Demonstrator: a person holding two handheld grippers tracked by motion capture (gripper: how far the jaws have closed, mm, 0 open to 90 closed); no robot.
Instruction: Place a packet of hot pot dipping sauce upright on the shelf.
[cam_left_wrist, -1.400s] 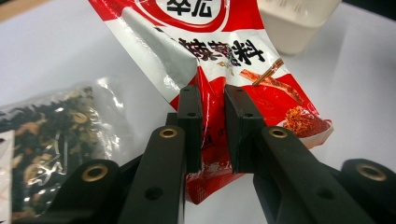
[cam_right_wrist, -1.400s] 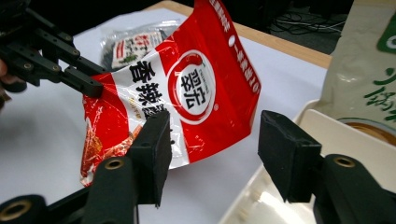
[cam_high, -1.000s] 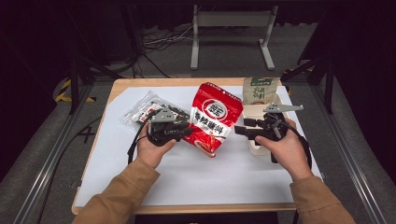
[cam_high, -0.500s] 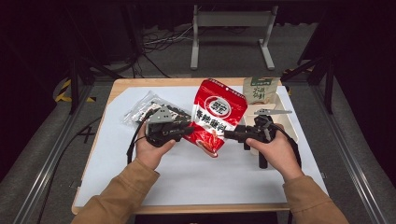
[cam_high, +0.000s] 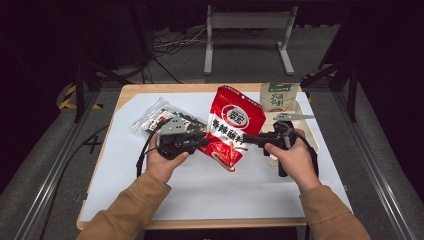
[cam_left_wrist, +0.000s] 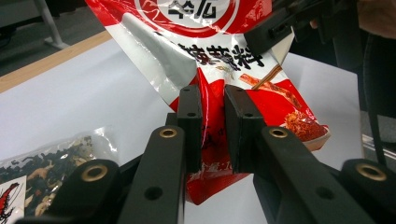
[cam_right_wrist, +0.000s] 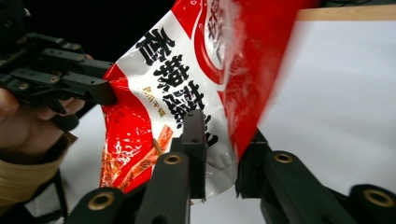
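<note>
A red and white snack bag hangs upright over the white sheet, held from both sides. My left gripper is shut on its lower left edge; in the left gripper view the pads pinch the crumpled foil of the bag. My right gripper has just been closing and now pinches the bag's lower right edge, with the bag pressed between its fingers. The left gripper shows across the bag in the right gripper view.
A clear packet of dark dried food lies on the white sheet behind my left hand. A green pouch stands at the far end of a white tray on the right. The table's wooden edge runs along the back.
My right gripper came in leftward from beside the tray to the bag's right edge and shut on it. The left gripper kept its hold on the bag.
</note>
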